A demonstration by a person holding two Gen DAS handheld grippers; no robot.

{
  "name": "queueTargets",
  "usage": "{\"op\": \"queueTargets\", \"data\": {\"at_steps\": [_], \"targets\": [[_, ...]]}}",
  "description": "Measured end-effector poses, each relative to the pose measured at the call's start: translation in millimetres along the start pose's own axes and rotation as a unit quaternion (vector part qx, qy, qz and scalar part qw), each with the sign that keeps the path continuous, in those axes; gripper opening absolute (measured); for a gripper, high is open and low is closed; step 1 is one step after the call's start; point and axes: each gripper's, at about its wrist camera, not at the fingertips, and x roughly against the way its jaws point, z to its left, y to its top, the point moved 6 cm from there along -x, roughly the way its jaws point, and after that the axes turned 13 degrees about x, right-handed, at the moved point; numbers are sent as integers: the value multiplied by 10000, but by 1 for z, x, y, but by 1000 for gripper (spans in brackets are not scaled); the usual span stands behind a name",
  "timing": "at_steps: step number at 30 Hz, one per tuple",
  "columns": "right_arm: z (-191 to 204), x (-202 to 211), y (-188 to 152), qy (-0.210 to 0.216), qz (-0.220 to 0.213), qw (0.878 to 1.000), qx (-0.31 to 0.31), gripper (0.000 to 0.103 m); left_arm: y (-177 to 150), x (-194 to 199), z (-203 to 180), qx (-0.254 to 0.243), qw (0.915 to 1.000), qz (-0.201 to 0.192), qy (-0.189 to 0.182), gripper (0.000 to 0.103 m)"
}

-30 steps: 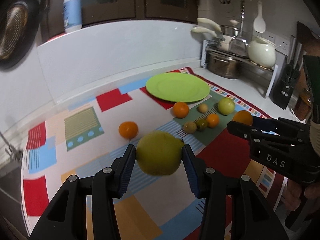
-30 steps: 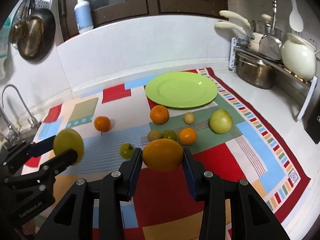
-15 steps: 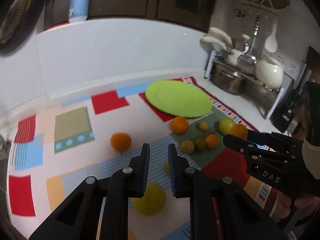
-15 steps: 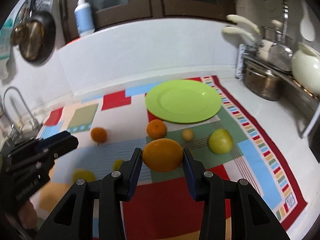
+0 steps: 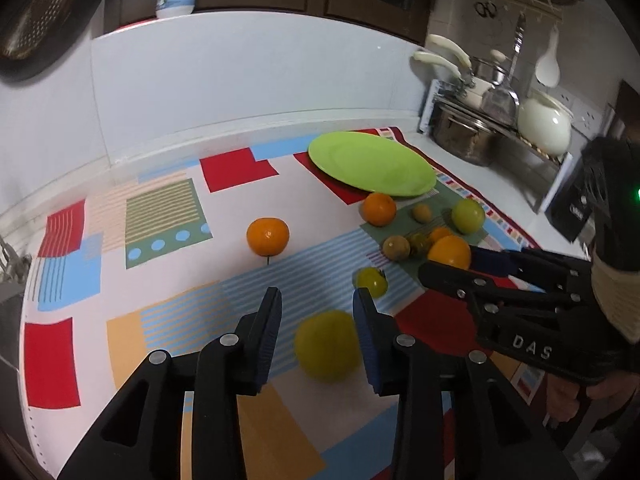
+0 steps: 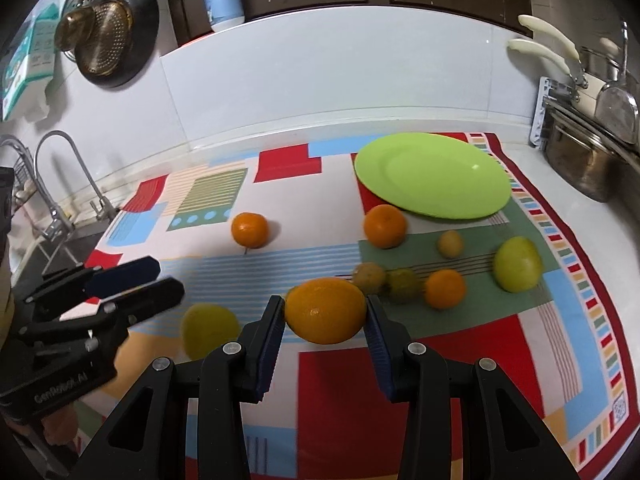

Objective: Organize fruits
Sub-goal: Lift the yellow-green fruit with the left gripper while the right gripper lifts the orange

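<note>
My left gripper (image 5: 316, 312) is open and empty above a yellow-green fruit (image 5: 327, 345) that lies on the patterned mat, below and between the fingers without touching them. The same fruit (image 6: 210, 336) shows in the right wrist view beside the left gripper (image 6: 156, 280). My right gripper (image 6: 325, 320) is shut on a large orange (image 6: 326, 310) and holds it above the mat; it also shows in the left wrist view (image 5: 450, 252). An empty green plate (image 6: 432, 176) sits at the back right.
Several small fruits lie on the mat: two oranges (image 6: 250, 230) (image 6: 385, 226), a green apple (image 6: 517, 265), a small orange (image 6: 445, 289) and small brownish-green ones. A sink tap (image 6: 60, 184) is at the left. Pots and a rack (image 5: 480, 128) stand at the right.
The left gripper lost the yellow-green fruit, which dropped to the mat; its jaws closed empty, then opened again above it. The right gripper kept the orange and moved slightly forward.
</note>
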Motion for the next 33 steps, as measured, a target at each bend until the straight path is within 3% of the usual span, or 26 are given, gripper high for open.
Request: {"op": "queueTargets", "data": {"at_steps": [2, 8, 20, 33], "targets": [[4, -1, -1, 53, 22, 10000, -8, 41, -5, 0, -1, -81, 10000, 27, -35, 47], [8, -2, -10, 21, 155, 9999, -13, 41, -16, -11, -4, -94, 9995, 262, -129, 53], [-9, -8, -27, -170, 376, 9991, -113, 41, -30, -50, -3, -27, 9977, 647, 193, 53], [-8, -12, -27, -51, 407, 9992, 19, 41, -32, -58, -2, 52, 9970, 695, 350, 49]]}}
